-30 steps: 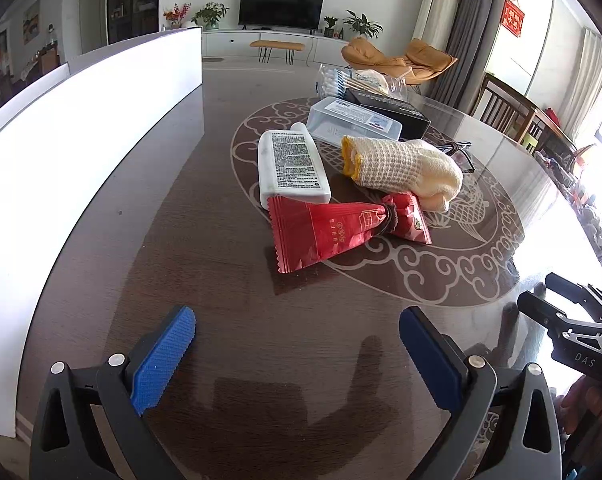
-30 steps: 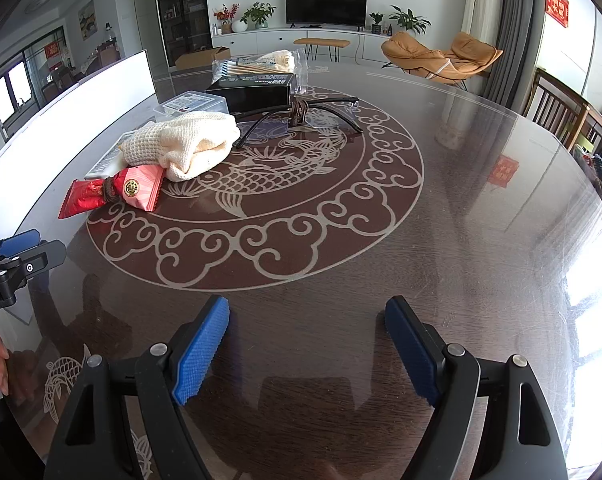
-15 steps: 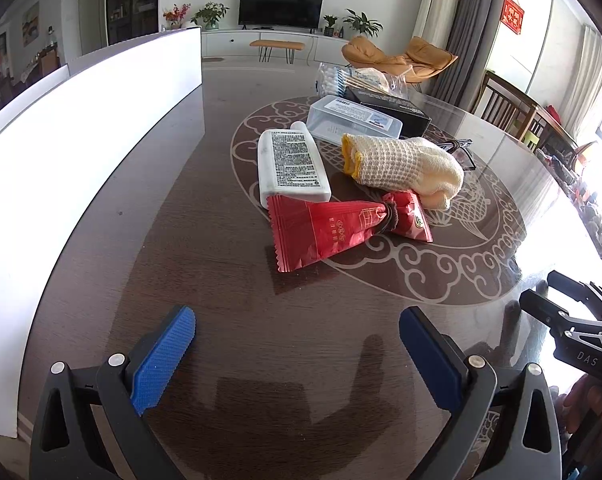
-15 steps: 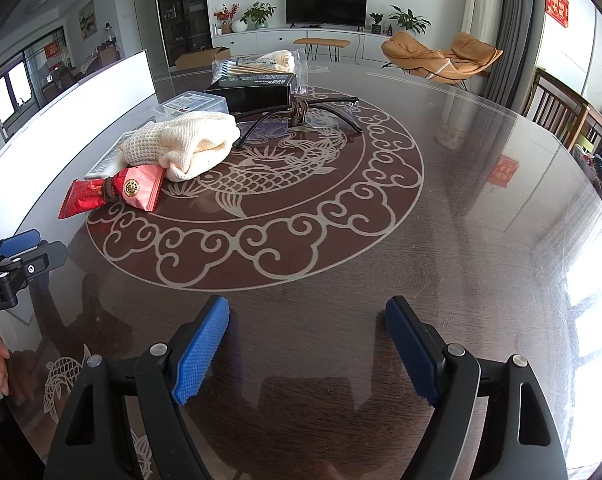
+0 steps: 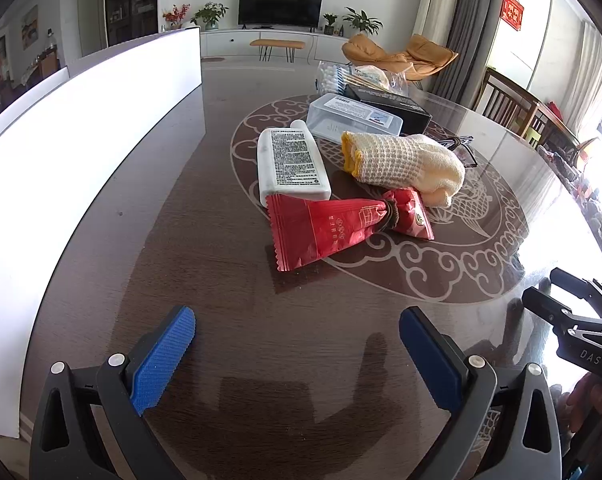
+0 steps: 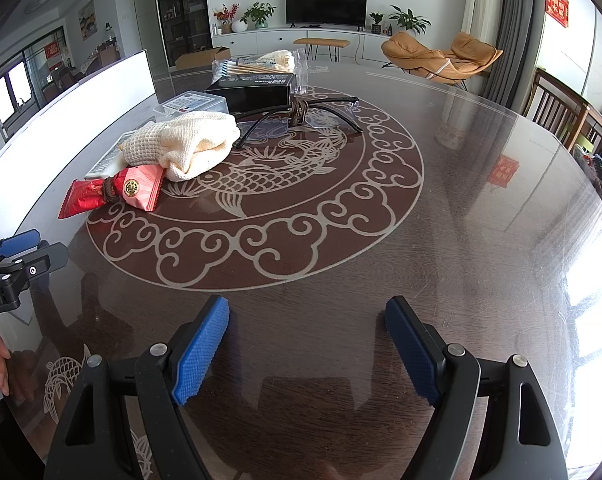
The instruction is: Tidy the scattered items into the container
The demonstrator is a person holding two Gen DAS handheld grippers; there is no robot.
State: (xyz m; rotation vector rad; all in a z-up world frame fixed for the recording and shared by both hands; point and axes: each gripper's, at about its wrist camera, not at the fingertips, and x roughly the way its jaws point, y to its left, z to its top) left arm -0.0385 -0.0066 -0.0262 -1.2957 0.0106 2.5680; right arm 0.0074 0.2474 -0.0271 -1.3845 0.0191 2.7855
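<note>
A red snack packet [image 5: 341,228] lies on the dark round table, ahead of my left gripper [image 5: 297,328], which is open and empty. Behind it lie a white bottle [image 5: 293,162], a cream knitted glove [image 5: 405,160], a clear plastic box [image 5: 353,120], a black box [image 5: 397,106] and a bag of cotton swabs [image 5: 341,78]. A white container wall [image 5: 81,128] runs along the left. My right gripper [image 6: 307,320] is open and empty above bare table. In its view I see the packet [image 6: 113,194], glove [image 6: 185,144], black box [image 6: 253,90] and glasses [image 6: 301,114].
The table's patterned medallion [image 6: 261,216] fills its middle. My right gripper's tips show at the right edge of the left wrist view [image 5: 573,312]; my left gripper's tips show at the left edge of the right wrist view [image 6: 17,256]. Chairs [image 6: 561,112] stand at the far right.
</note>
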